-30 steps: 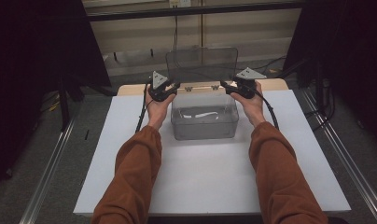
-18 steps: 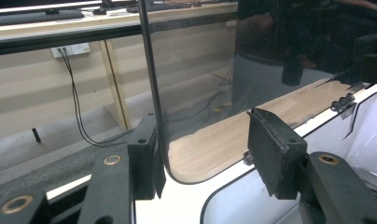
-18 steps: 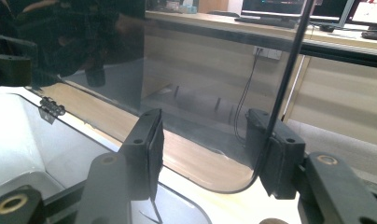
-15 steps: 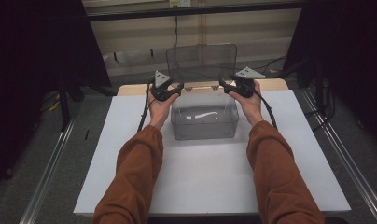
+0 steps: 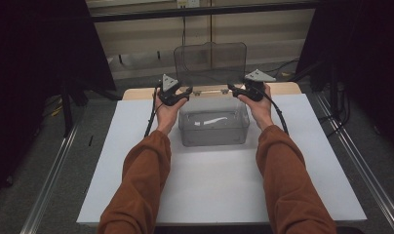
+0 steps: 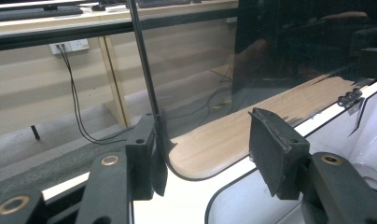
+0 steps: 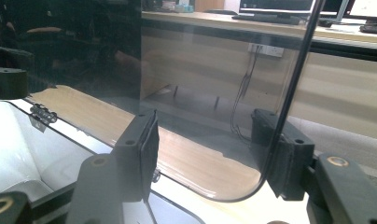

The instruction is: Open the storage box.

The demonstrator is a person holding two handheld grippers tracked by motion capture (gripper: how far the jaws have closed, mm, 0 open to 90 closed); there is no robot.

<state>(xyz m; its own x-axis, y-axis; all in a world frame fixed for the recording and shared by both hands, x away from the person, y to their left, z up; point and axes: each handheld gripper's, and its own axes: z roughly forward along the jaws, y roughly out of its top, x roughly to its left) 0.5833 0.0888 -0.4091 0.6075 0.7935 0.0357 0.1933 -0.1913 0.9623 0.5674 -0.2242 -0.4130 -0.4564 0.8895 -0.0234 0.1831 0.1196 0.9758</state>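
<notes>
A clear plastic box (image 5: 213, 129) stands on the white board (image 5: 219, 195), its tinted lid (image 5: 209, 63) swung up and nearly upright. A white item (image 5: 212, 121) lies inside the box. My left gripper (image 5: 185, 92) is at the lid's lower left corner, my right gripper (image 5: 232, 88) at its lower right corner. In the left gripper view the jaws (image 6: 205, 135) stand open with the lid's edge (image 6: 147, 84) against the left pad. In the right gripper view the gripper (image 7: 205, 135) is open too, and the lid's curved corner (image 7: 275, 154) rests by the right pad.
A wooden tabletop (image 5: 136, 93) shows behind the white board. Metal rails (image 5: 49, 180) run along both sides of the table. A wall with a socket and hanging cables (image 6: 72, 84) lies beyond. The box's hinge (image 6: 349, 98) sits at its back rim.
The lid has swung up from a tilt to nearly upright. Both hands have moved back with it.
</notes>
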